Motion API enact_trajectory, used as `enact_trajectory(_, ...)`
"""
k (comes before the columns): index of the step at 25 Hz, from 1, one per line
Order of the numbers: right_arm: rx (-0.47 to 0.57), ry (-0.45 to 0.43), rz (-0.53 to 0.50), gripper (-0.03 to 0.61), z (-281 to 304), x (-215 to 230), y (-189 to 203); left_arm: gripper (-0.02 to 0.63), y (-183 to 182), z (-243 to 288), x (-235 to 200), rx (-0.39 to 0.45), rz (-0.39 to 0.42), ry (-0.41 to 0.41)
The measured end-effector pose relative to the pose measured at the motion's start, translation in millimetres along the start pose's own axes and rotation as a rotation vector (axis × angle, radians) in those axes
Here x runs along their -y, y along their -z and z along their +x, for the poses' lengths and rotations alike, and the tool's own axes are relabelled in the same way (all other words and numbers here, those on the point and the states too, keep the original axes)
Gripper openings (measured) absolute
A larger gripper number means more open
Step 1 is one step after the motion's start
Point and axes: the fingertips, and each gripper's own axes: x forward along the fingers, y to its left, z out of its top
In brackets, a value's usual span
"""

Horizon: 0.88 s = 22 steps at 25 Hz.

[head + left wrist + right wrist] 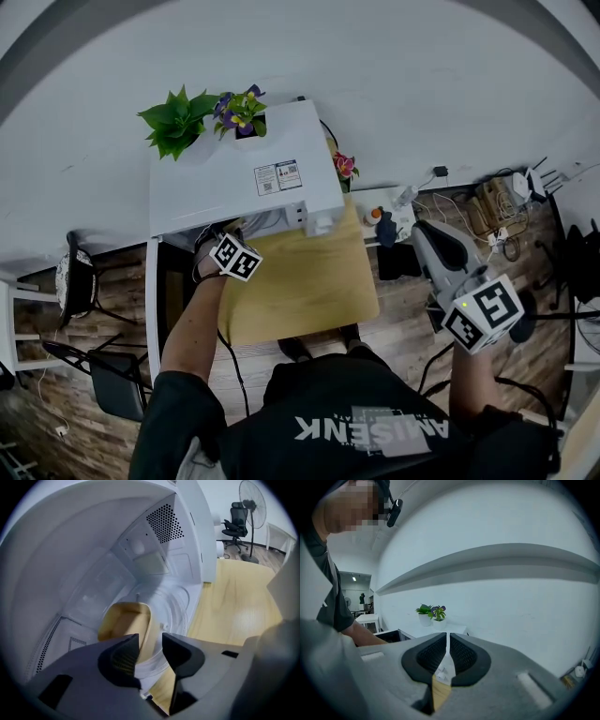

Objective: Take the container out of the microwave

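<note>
Left claw (150, 640) is stretched far forward with jaws parted; right claw (447, 644) is held back at the side, jaws nearly together.

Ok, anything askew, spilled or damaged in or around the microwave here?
Nothing stands out. The yellow container sits on the glass turntable inside the microwave, with no spill or damage visible. The left gripper is open, its jaws on either side of the container's near wall. The right gripper is shut and held aside.

Soft, even light fills all three views, and the white wall (422, 75) reads bright and flat. Fisheye distortion bends straight edges and darkens the corners. In the left gripper view the microwave (93, 555) cavity shades toward lower left, while a pale sheen lies on the counter (243, 616) at right.
</note>
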Motion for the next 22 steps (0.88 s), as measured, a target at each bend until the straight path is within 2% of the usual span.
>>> enact_trajectory(3,0.000,-0.008,0.005,0.015,0.7,1.1,1.3,0.120,-2.1,-0.5,1.6,0.003,0.044,-0.004)
enact_trajectory(6,0.000,-0.013,0.002,0.015,1.6,2.0,2.3,0.041,-2.8,-0.8,-2.2,0.009,0.049,-0.018)
enact_trajectory(10,0.005,-0.015,0.000,0.015,-0.4,4.9,1.7,0.031,-6.7,-2.2,1.1,0.012,0.077,0.010)
enact_trajectory(22,0.018,-0.046,0.006,0.015,-4.2,14.5,2.3,0.020,-8.7,-21.0,17.4,0.019,0.077,0.118)
